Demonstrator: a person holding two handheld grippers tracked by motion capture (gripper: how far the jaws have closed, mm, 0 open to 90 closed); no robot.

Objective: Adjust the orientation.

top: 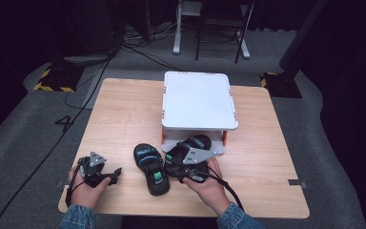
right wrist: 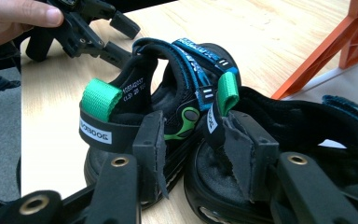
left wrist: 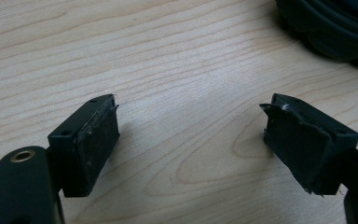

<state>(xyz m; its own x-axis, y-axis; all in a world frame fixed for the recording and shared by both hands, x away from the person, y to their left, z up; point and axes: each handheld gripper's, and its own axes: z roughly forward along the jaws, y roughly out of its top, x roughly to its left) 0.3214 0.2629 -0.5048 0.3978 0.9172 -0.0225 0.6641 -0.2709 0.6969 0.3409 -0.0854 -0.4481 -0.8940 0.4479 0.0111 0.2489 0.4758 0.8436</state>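
Bare table [left wrist: 177,60] lies between and ahead of the left gripper [left wrist: 191,135]. Two sandals [right wrist: 168,107] crowd the right gripper [right wrist: 200,149], with the white stand [top: 198,100] close beyond them.

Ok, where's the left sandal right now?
In the high view the left sandal lies on the table's near edge, between the left gripper and the second sandal.

Both forearms enter from the near edge in denim sleeves. Left hand [top: 86,183] rests low, wrapped round the left gripper [top: 116,172], which points toward the right hand — jaws spread wide, nothing between the pads. Right hand [top: 208,183] grasps the right gripper [top: 187,160] from behind, aimed forward — jaws part-way apart, pads [right wrist: 154,140] frayed at the edges.
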